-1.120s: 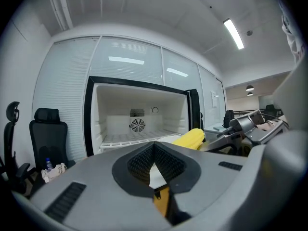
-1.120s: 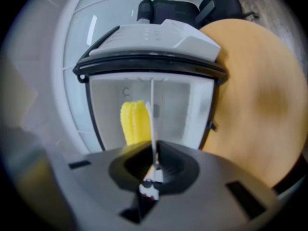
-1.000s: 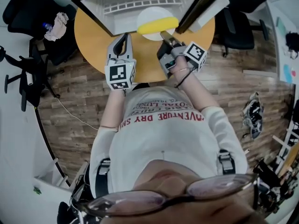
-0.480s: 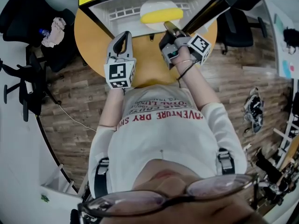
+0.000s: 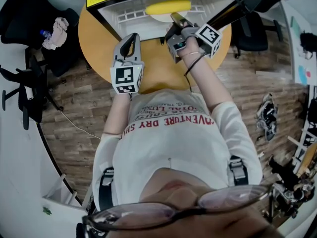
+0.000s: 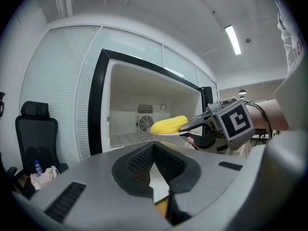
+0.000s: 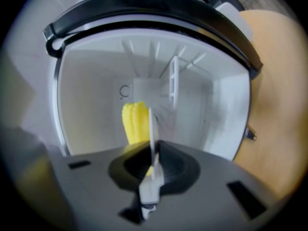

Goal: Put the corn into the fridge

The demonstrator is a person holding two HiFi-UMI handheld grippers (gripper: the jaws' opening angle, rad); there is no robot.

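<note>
A yellow corn cob lies on a white plate at the mouth of the open fridge. My right gripper is shut on the plate's near rim and holds it level. In the right gripper view the plate shows edge-on between the jaws, with the corn beyond it against the white fridge interior. In the left gripper view the corn and plate hang before the fridge opening. My left gripper is shut and empty over the orange table, left of the plate.
The fridge door stands open at the right. A wire shelf shows inside. Black office chairs stand to the left, one with a cloth and a bottle. Another chair stands at the right on the wooden floor.
My right gripper has carried the plate with the corn forward from above the table into the fridge opening. The left gripper stays near the same spot.
</note>
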